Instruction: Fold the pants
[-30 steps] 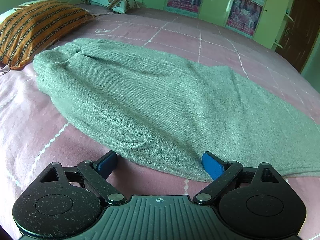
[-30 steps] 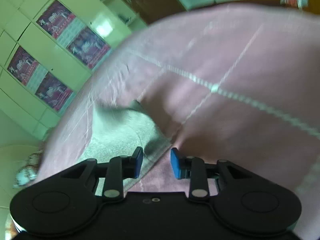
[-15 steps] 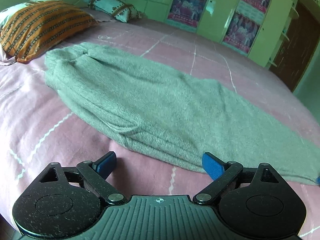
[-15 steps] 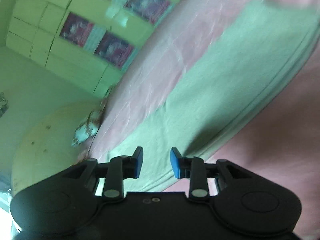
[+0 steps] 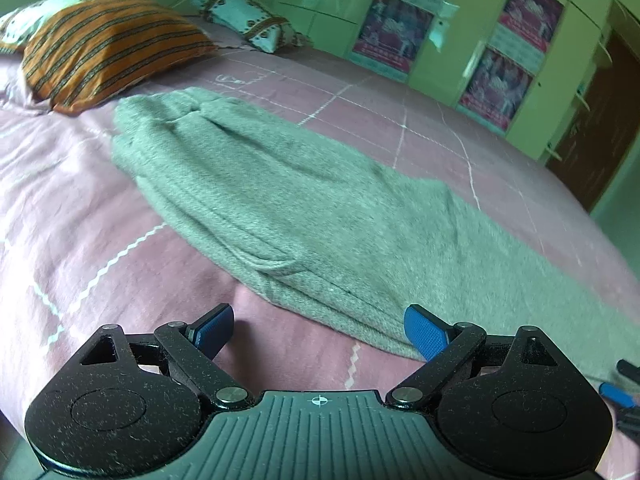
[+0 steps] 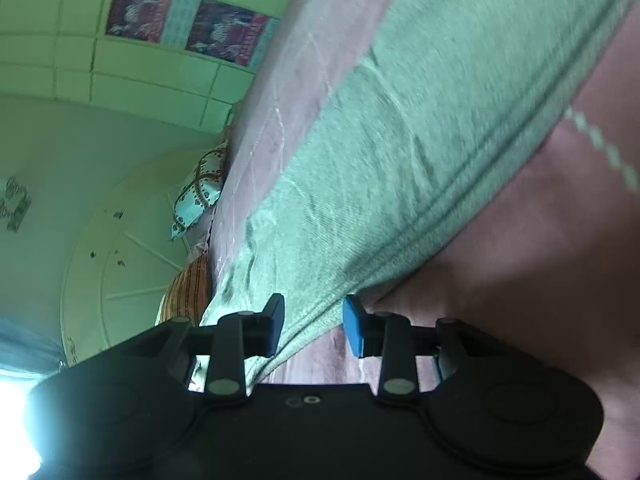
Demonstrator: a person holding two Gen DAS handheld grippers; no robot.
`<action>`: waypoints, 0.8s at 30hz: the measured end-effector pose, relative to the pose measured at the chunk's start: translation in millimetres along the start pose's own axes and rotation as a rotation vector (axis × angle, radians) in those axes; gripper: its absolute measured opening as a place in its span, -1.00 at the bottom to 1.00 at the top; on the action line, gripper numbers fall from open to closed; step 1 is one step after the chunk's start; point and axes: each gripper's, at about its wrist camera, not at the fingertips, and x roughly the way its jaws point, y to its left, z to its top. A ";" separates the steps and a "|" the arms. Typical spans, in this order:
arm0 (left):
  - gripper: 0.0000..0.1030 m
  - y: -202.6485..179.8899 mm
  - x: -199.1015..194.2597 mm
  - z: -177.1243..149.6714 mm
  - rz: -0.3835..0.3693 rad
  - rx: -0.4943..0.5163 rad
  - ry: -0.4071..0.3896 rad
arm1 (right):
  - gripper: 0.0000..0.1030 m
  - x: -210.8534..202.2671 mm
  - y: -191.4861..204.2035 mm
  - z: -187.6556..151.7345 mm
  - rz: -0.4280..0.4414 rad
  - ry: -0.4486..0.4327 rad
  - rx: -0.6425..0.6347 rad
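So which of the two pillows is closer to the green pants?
The orange striped pillow: its lower corner nearly reaches the top end of the pants. The white patterned pillow lies farther back, against the wall.

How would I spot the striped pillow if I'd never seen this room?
Start at the pink bed with the grey-green pants spread along it. Past the pants' far end, the orange striped pillow lies at the head. Its neighbour, the white patterned pillow, is pale and smaller.
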 end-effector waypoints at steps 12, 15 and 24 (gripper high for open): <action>0.78 -4.0 3.8 -1.7 0.003 0.015 0.008 | -1.00 17.3 10.4 -8.3 -0.071 -0.030 -0.065; 0.78 -4.4 4.9 -1.0 0.008 0.018 0.012 | -1.00 22.6 12.3 -13.3 -0.135 0.008 -0.140; 0.78 -58.0 3.1 41.7 -0.001 0.235 -0.128 | -0.70 2.4 69.1 -19.3 -0.103 -0.033 -0.393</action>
